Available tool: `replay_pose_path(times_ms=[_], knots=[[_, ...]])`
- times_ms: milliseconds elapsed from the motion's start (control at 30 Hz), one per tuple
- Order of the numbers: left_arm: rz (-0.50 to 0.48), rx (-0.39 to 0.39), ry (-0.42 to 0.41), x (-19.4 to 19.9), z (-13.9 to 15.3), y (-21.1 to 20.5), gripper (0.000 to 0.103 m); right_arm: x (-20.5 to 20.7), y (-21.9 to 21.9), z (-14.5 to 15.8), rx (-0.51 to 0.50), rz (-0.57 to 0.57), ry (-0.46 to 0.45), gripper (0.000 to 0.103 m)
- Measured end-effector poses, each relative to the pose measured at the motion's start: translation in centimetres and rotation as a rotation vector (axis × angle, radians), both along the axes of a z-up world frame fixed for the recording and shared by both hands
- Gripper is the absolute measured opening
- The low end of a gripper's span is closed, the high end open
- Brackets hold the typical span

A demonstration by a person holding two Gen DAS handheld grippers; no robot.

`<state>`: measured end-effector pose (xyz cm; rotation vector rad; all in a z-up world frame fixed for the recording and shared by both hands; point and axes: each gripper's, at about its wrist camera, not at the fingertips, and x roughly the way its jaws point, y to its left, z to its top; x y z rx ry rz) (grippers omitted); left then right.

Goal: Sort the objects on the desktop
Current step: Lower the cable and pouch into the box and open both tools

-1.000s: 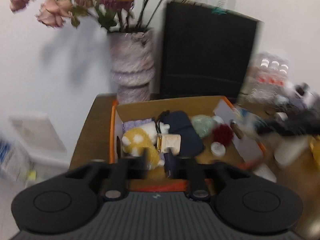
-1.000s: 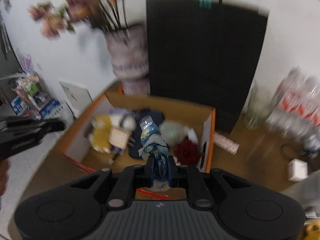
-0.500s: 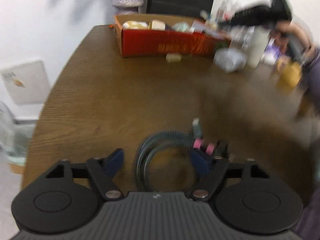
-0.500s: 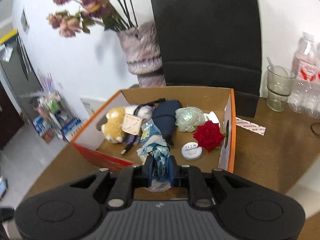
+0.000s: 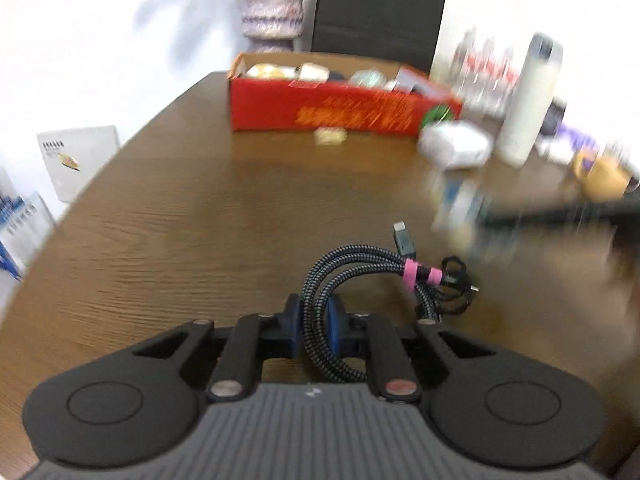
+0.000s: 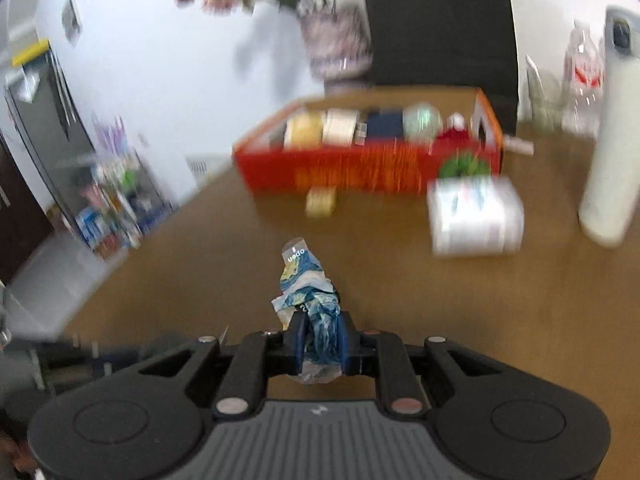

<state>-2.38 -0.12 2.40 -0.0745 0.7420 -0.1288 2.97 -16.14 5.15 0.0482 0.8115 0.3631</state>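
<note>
White wall (image 5: pixel 120 40) fills the upper frame; brown wood table (image 5: pixel 200 220) spans the middle; dark cabinet (image 6: pixel 44 120) stands left.

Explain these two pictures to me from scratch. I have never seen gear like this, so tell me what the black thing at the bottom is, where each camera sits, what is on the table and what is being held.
There is no robot here. A person holds a two-finger gripper in each hand, and each gripper carries a wide-angle camera looking forward along its fingers. The black shape at the bottom of each picture is the gripper's own body.

The left wrist view shows the left gripper, its jaws closing on a coiled braided cable that lies on the brown table.

The right wrist view shows the right gripper shut on a crumpled blue patterned wrapper.

Farther back on the table stand a red box filled with small items, a white packet and a tall white bottle. A vase stands behind the box. Much of both pictures is blurred.
</note>
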Motion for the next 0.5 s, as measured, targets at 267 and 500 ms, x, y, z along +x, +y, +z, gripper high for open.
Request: replay_pose_path(times_ms=[267,500], knots=[[-0.071,0.045,-0.201,0.9,5.9,-3.4,0.013,-4.1,-1.2,2.1,-0.113,-0.066,-0.119,0.015],[-0.005,0.02,-0.344,8.6,13.5,-2.4,0.013,0.6,-3.4,8.9,-0.116,-0.123,-0.293,0.015]])
